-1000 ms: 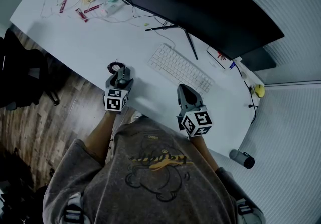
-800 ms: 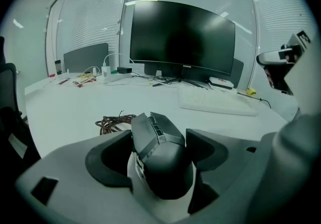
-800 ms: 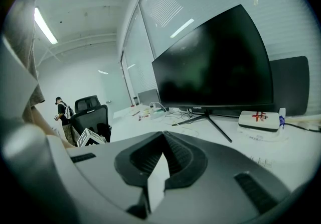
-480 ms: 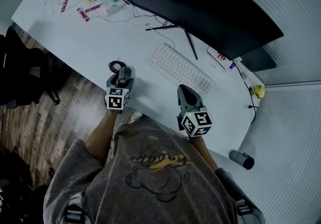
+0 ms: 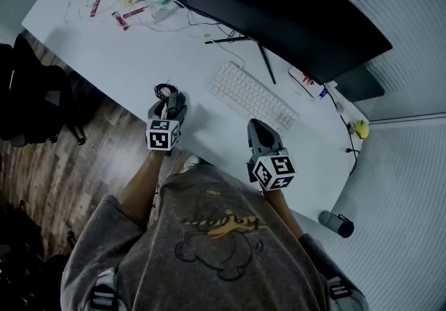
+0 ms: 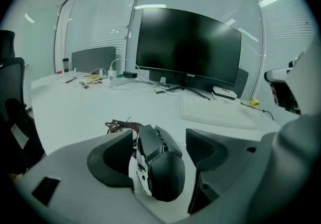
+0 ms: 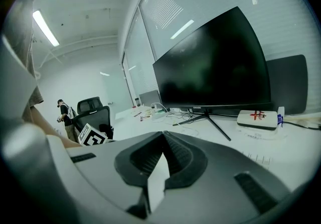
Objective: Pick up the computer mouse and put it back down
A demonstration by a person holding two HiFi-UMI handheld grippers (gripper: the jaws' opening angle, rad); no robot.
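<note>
The black computer mouse (image 6: 160, 168) lies on the white desk (image 5: 104, 51) near its front edge, with its braided cable coiled just behind it (image 6: 120, 126). My left gripper (image 5: 174, 102) straddles the mouse with its jaws open. In the left gripper view the left pad (image 6: 118, 160) sits against the mouse's side, while a sliver of desk shows between the mouse and the right pad (image 6: 205, 150). My right gripper (image 5: 255, 125) hovers over the desk edge in front of the keyboard (image 5: 247, 93), shut and empty, its jaws meeting (image 7: 163, 135).
A large dark monitor (image 5: 293, 10) stands behind the keyboard on thin legs. Cables, a power strip and small items clutter the desk's far left end (image 5: 132, 3). A black office chair (image 5: 35, 104) stands left of the desk. A dark cylinder (image 5: 336, 220) is on the floor at the right.
</note>
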